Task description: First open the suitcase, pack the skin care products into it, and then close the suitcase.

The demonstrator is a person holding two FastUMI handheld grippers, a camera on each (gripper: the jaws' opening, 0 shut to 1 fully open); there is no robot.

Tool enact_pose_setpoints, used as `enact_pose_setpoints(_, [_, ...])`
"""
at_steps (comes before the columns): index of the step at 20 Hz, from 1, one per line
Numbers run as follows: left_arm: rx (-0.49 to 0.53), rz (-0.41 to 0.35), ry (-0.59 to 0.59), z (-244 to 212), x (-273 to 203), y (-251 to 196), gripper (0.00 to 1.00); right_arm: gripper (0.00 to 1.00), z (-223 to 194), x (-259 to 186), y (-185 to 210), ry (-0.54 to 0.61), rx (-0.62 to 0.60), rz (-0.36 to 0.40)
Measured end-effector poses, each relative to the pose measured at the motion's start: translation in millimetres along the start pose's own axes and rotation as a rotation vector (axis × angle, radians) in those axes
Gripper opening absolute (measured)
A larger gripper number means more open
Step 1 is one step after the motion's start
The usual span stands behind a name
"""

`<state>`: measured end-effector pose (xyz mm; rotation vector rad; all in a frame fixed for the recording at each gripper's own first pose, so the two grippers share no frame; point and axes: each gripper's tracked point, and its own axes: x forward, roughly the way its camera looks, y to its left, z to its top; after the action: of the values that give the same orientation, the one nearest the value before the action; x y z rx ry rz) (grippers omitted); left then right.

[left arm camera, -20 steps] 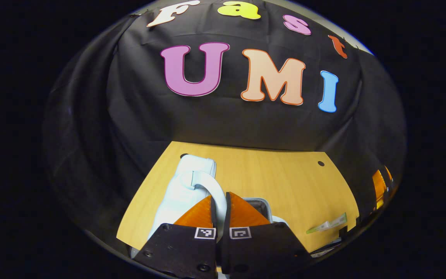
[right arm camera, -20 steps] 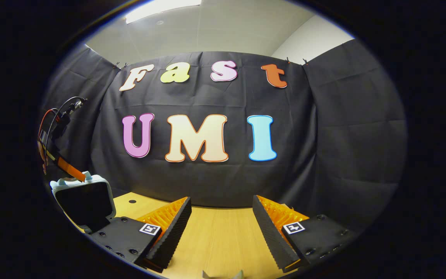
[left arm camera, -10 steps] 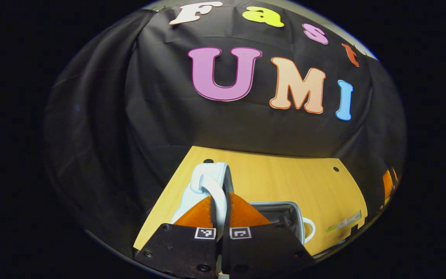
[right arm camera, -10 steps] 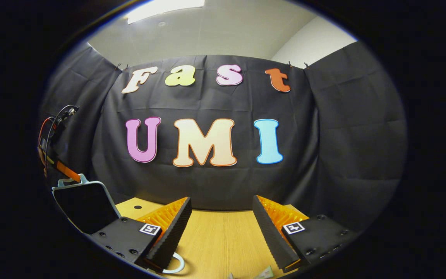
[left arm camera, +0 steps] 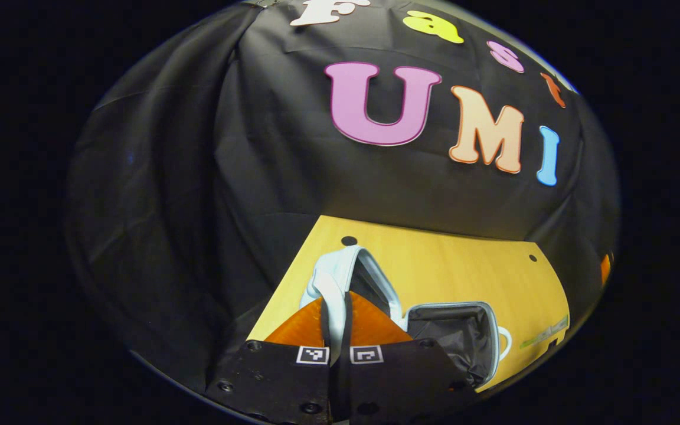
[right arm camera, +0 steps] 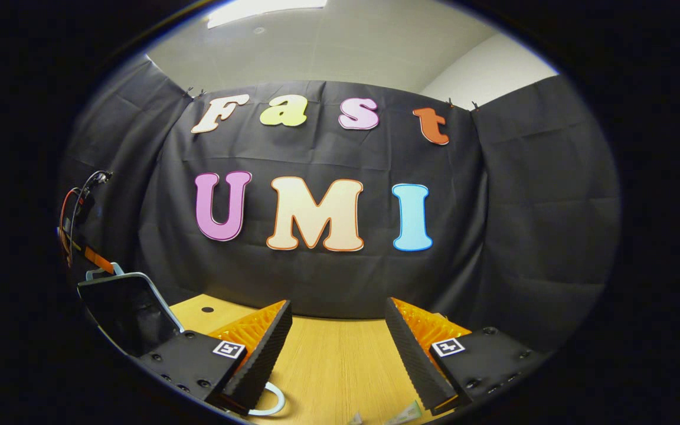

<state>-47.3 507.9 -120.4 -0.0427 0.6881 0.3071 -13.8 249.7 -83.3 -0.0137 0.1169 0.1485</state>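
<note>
The left gripper point(left arm camera: 335, 313) pinches the lid handle point(left arm camera: 333, 295) of the suitcase point(left arm camera: 458, 336), holding the lid point(left arm camera: 369, 283) raised near the bench's point(left arm camera: 464, 271) left edge. The right gripper point(right arm camera: 337, 348) hangs wide open above the bench, holding nothing.

The pale-blue suitcase point(left arm camera: 452, 330) is lying open, its lid point(left arm camera: 346, 277) standing raised ahead of the left claw point(left arm camera: 335, 313), dark lining showing.

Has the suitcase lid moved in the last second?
Yes. In the right gripper view the suitcase lid has swung further open, leaning back from the table; the left gripper holds its handle.
</note>
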Motion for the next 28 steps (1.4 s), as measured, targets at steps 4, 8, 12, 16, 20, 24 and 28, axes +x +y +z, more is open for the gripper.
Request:
enact_pose_setpoints(4, [-0.046,0.051,0.031,-19,13,37,0.00,1.00,-3,-2,5,0.012,-0.006,-0.004])
enact_pose_setpoints(8, [-0.043,0.125,0.067,-44,26,76,0.00,1.00,-5,-1,11,0.022,-0.003,-0.008])
enact_pose_setpoints(12, [-0.091,0.136,0.137,-78,43,93,0.00,1.00,-7,0,17,0.028,-0.019,-0.004])
enact_pose_setpoints(16, [-0.106,0.166,0.179,-108,63,108,0.00,1.00,-12,3,20,0.050,-0.025,-0.001])
enact_pose_setpoints(20, [-0.103,0.230,0.187,-123,72,120,0.00,1.00,-13,7,16,0.053,-0.033,-0.008])
enact_pose_setpoints(24, [-0.198,0.270,0.058,-104,65,120,0.22,0.98,-13,10,10,0.059,-0.020,0.005])
enact_pose_setpoints(28, [-0.228,0.302,-0.208,-42,20,94,0.99,0.98,1,13,-7,0.015,-0.006,0.036])
